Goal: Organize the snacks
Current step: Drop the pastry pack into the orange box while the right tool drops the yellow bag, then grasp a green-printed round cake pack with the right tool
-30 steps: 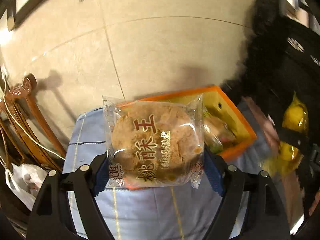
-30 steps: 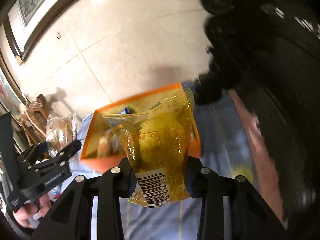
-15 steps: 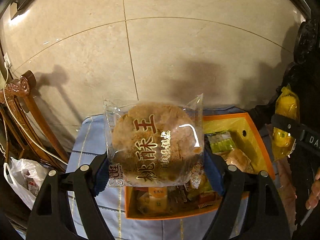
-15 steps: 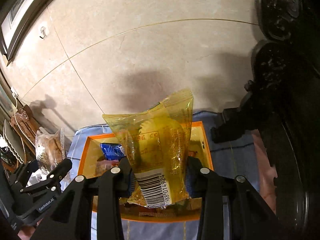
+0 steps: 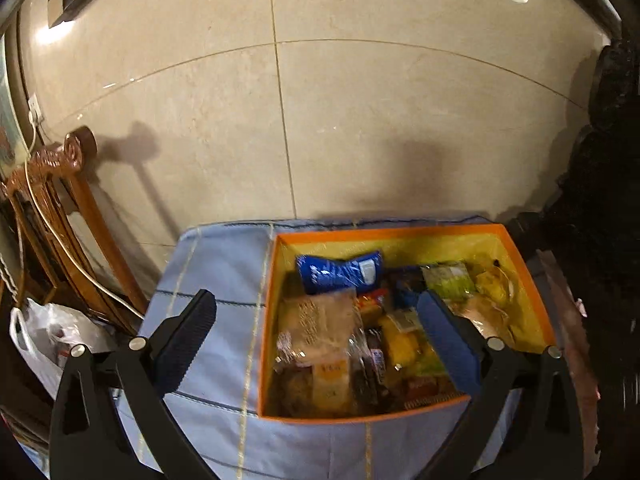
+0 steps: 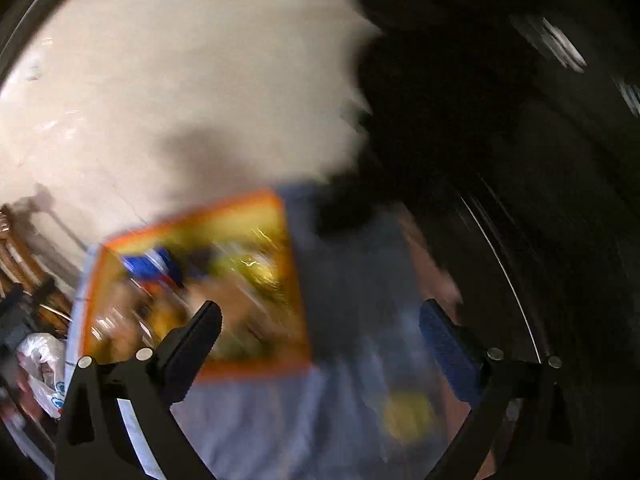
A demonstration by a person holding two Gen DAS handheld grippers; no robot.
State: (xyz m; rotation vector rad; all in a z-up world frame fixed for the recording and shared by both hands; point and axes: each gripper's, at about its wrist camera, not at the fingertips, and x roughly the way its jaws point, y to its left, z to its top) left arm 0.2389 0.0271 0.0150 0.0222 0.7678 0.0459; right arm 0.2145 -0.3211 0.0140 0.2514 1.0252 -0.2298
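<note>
both grippers, left and right, have just been opening; we see them wide, nothing between, above the orange box of snacks.

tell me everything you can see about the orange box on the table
The orange box is a shallow, open-topped rectangular tray, seemingly cardboard, with orange outer walls and rim and a yellow lining. It sits flat on a light blue cloth with thin stripes, close to the wall. It is nearly full of wrapped snacks, among them a blue packet near the back, a clear-wrapped brown pastry and yellow packs. Nothing grips it.
</note>
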